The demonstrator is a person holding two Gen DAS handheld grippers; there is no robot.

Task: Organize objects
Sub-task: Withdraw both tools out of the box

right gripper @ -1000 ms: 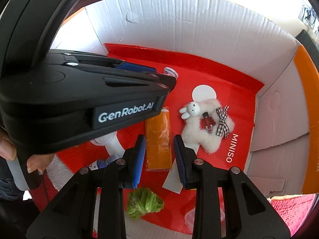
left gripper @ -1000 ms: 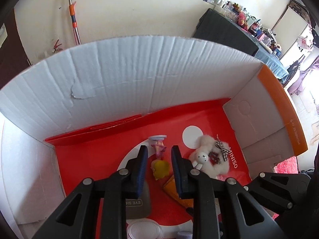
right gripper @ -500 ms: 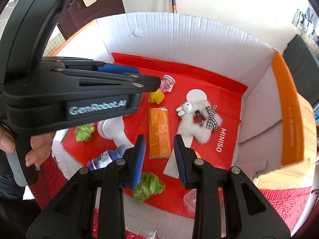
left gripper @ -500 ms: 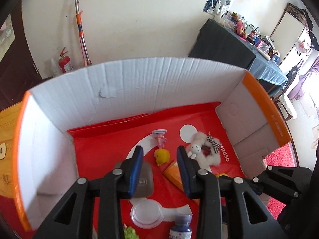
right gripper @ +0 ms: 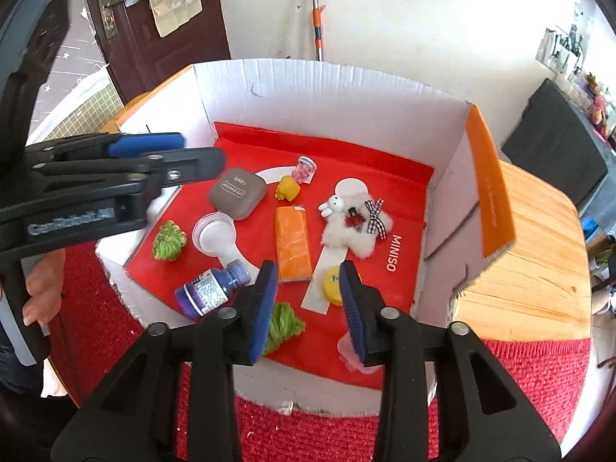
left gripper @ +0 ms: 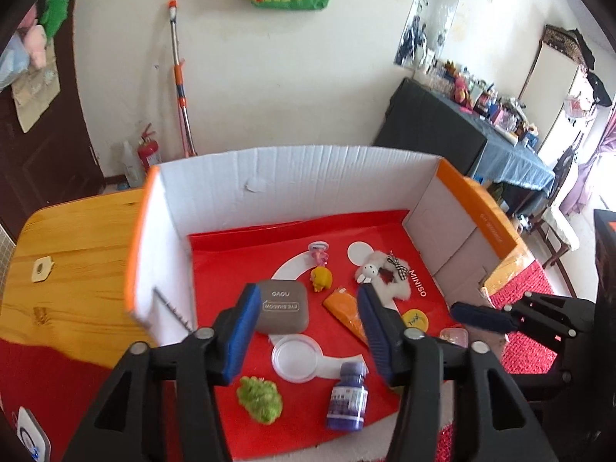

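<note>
Both grippers hang above the cardboard box, tilted down toward its red floor and holding nothing. The left gripper is over the box's near left part, its jaws parted and just been opening, with a hand gripping its handle outside the box's left wall. The right gripper is over the box's near edge, jaws likewise just been opening, narrower than the left.
</note>
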